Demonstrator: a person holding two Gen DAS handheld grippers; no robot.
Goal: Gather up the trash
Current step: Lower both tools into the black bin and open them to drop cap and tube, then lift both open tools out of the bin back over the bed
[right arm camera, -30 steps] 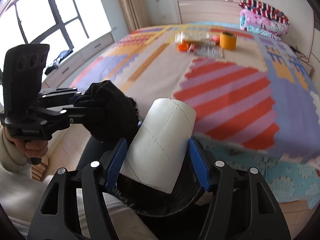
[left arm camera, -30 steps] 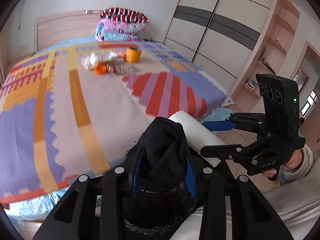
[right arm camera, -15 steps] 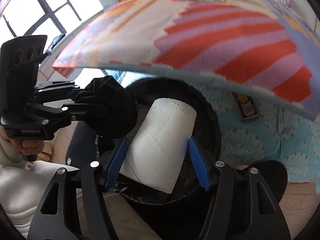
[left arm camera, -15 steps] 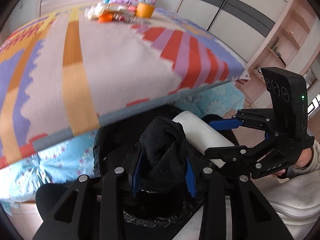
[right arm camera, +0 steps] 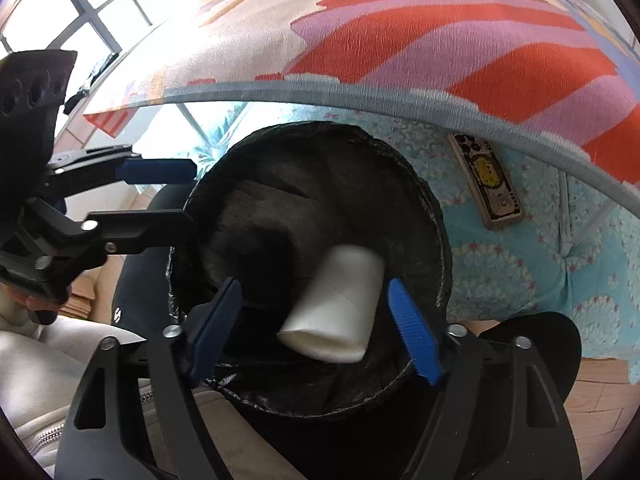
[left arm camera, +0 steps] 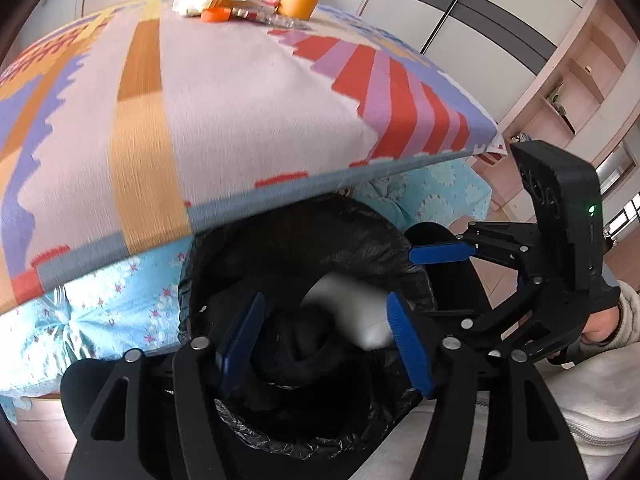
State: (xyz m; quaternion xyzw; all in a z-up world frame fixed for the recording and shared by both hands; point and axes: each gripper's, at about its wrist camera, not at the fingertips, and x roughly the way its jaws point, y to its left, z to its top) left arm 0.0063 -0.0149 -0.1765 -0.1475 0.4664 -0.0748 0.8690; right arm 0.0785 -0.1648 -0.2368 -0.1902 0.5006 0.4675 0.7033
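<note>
The roll (right arm camera: pixel 334 306), white and blurred, lies tilted inside the bin (right arm camera: pixel 432 216) between my right gripper's (right arm camera: pixel 316 328) opening jaws, touching neither pad. The black cloth (left arm camera: pixel 304 344), a dark crumpled lump, sits in the bin between my left gripper's (left arm camera: pixel 324 344) opening jaws, free of them, with the roll at its two o'clock. The bin stands just beside the bed (left arm camera: pixel 240 120).

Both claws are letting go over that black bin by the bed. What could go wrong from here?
The white tube lies tilted between the opening jaws of the right gripper; it might catch on a finger rather than fall into the bin. The black cloth could likewise snag on the opening left gripper. The two grippers hang close together and could knock each other.
</note>
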